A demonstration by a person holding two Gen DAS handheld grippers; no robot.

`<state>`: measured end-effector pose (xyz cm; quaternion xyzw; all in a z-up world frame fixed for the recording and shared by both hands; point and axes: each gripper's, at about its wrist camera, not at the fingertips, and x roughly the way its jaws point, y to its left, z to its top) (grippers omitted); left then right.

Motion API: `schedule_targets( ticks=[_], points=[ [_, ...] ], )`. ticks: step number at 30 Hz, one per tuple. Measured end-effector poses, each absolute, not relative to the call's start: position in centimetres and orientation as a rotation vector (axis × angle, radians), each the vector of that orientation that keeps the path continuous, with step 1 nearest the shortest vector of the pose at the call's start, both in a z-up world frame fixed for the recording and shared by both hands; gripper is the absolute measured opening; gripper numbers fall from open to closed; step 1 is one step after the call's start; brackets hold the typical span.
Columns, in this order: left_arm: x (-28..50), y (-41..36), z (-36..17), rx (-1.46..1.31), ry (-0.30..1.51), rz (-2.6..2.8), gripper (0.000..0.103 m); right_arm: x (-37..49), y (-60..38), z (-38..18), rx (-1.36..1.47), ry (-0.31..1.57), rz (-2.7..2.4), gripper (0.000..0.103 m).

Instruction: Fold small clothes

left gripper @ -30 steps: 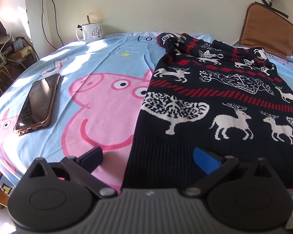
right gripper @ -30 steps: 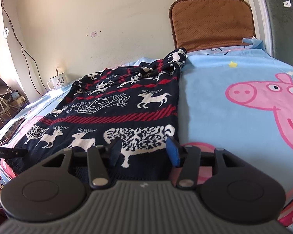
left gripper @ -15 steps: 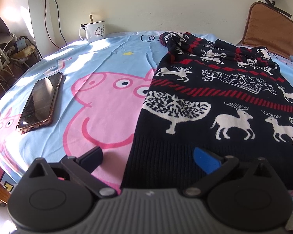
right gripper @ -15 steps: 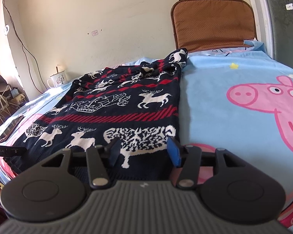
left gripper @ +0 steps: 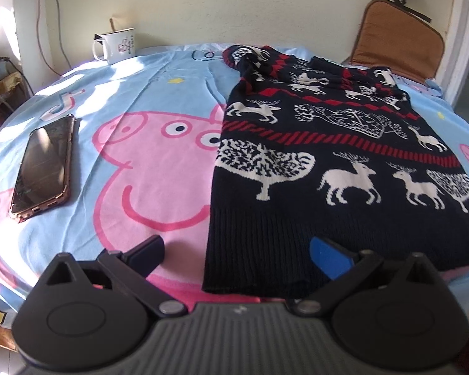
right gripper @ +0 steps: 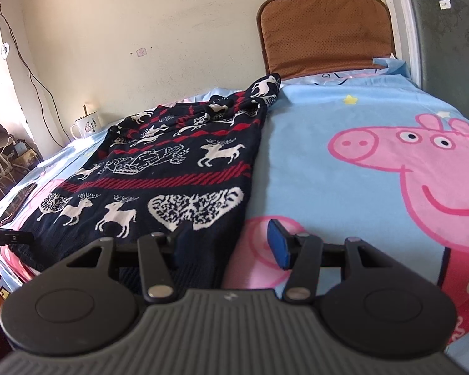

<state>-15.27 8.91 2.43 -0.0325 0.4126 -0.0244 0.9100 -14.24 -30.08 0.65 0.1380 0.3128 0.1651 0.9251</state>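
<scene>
Two grippers hover at the sweater's [left gripper: 312, 168] ribbed hem on the sheet [left gripper: 134, 118]: left gripper [left gripper: 237, 251] jaws wide apart, right gripper [right gripper: 228, 237] jaws apart too, straddling a corner, nothing clamped.

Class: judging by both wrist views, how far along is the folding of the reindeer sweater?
Done: the sweater lies spread out on the blanket.
In hand: left gripper and right gripper stand open at its ribbed hem, one at each corner, gripping nothing.
Left: every fold.
</scene>
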Motion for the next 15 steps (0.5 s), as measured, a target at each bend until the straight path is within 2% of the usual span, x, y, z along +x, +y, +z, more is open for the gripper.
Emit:
schedule_targets(
  ticks=[2, 5, 7, 8, 9, 10, 15],
  points=[
    [-15.7, 9.5, 2.7, -0.107, 0.857, -0.125, 0.099, -14.6, -30.3, 0.4, 0.316, 0.676, 0.391, 0.055],
    [-15.8, 9.8, 2.9, -0.149, 0.873, -0.188, 0.084, -15.3, -29.3, 0.5, 0.277, 0.69, 0.452, 0.056],
    [-15.8, 9.6, 3.2, -0.146, 0.885, -0.223, 0.048, -15.8, -28.3, 0.6, 0.25, 0.709, 0.518, 0.049],
    [-15.8, 9.5, 3.2, -0.142, 0.893, -0.231, 0.041, -16.1, -27.8, 0.6, 0.235, 0.716, 0.541, 0.037],
    [-15.8, 9.6, 3.2, -0.138, 0.899, -0.233, 0.027, -16.4, -27.3, 0.6, 0.206, 0.714, 0.546, 0.021],
    [-15.6, 9.7, 3.3, -0.144, 0.909, -0.245, 0.014, -16.4, -27.1, 0.6, 0.184, 0.721, 0.549, 0.012],
    [-14.2, 12.3, 5.1, -0.347, 0.864, -0.323, 0.014, -15.2, -29.0, 3.0, 0.315, 0.602, 0.602, 0.011]
  ],
)
